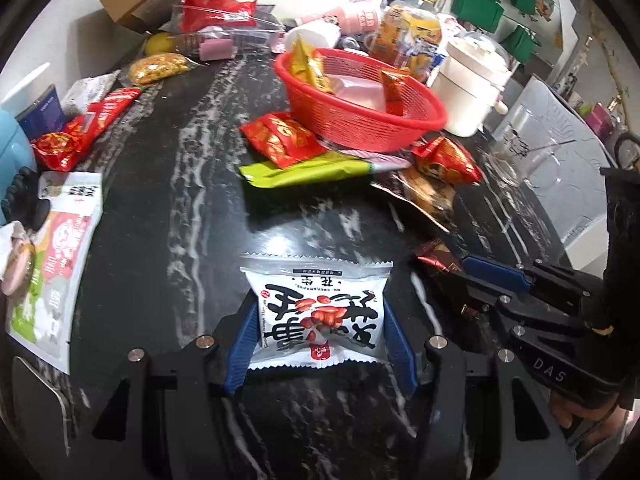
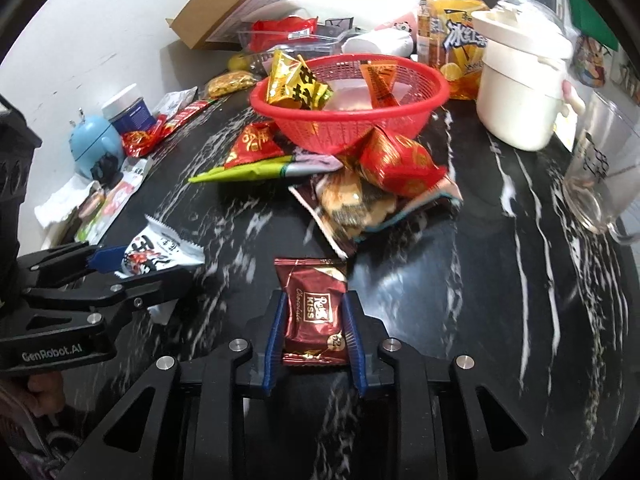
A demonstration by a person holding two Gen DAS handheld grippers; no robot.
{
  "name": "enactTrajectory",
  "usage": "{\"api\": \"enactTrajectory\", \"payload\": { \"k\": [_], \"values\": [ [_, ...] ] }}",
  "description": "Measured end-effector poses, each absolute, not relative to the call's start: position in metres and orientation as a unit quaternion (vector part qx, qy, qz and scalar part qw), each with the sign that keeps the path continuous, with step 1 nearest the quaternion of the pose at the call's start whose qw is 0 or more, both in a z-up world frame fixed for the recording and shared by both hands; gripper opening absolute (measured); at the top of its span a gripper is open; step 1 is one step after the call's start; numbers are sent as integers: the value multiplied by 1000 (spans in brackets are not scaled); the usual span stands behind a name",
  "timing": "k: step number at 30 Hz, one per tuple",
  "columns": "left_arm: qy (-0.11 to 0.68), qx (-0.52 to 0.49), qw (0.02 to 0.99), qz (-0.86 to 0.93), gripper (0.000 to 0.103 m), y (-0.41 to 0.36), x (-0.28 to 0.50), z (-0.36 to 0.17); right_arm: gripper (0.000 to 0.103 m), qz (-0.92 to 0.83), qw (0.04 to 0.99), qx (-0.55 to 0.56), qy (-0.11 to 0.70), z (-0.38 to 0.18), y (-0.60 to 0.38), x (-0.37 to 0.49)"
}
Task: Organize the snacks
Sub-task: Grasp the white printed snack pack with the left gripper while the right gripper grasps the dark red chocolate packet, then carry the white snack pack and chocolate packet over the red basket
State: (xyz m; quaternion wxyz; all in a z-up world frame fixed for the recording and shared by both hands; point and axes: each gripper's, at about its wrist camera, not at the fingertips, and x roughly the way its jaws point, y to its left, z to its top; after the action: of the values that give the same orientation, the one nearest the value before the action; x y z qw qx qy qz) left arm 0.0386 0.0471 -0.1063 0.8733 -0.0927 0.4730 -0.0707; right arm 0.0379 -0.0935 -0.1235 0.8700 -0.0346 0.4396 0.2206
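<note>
My left gripper (image 1: pixel 318 312) is shut on a white peanut snack packet (image 1: pixel 318 308) and holds it above the black marble counter; the packet also shows in the right wrist view (image 2: pixel 160 254). My right gripper (image 2: pixel 314 312) is shut on a dark red chocolate packet (image 2: pixel 314 312), whose tip shows in the left wrist view (image 1: pixel 434 258). A red basket (image 1: pixel 360 98) (image 2: pixel 348 94) stands ahead with yellow and orange packets inside. Red, green and brown snack packets (image 2: pixel 352 176) lie piled against its front.
A white pot (image 2: pixel 524 80), an orange drink bottle (image 2: pixel 452 28) and a glass jar (image 2: pixel 600 176) stand to the right. A blue figure (image 2: pixel 94 148), a tin, red packets (image 1: pixel 80 132) and a cardboard box (image 2: pixel 228 4) line the left wall.
</note>
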Motion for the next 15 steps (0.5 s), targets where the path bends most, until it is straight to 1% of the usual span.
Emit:
{"api": "enactTrajectory", "payload": {
  "k": [10, 15],
  "values": [
    [478, -61, 871, -98, 57, 20, 29, -108, 28, 207, 865, -30, 455, -124, -122, 10],
    [478, -50, 871, -102, 57, 13, 27, -108, 33, 201, 864, -25, 461, -127, -127, 5]
  ]
}}
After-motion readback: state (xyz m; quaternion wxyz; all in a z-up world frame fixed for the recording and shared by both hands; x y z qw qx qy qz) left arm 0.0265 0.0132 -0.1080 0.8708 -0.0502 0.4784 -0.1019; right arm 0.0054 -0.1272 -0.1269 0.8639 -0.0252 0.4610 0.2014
